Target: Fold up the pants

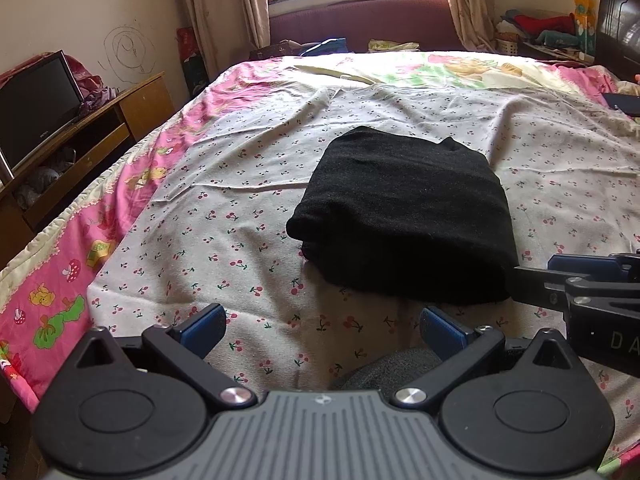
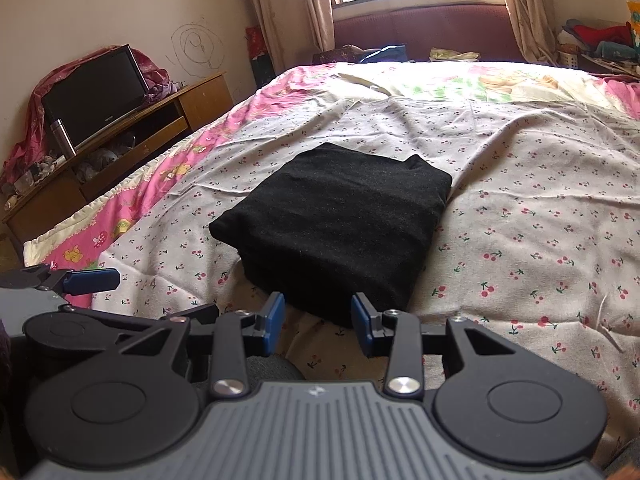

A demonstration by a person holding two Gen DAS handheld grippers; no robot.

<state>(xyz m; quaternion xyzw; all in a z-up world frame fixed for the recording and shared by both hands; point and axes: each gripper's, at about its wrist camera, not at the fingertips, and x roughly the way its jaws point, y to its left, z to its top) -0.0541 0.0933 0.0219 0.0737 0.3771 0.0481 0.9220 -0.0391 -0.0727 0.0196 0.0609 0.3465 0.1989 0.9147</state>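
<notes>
Both tongs hang off the near edge of the black pants (image 1: 404, 216), and neither grips anything. The left gripper (image 1: 322, 326) has its blue pads spread wide over bare cherry-print sheet (image 1: 208, 216), just to the near left of the pants. The right gripper (image 2: 319, 320) sits half open just short of the pants' near edge, nothing between the pads. The pants lie as a compact, squared bundle in the middle of the sheet, layers stacked and edges tucked under. That reads like a finished fold, with the hands clear so the bundle keeps its shape.

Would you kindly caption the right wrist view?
Open right gripper before folded black pants on a cherry-print sheet.
</notes>
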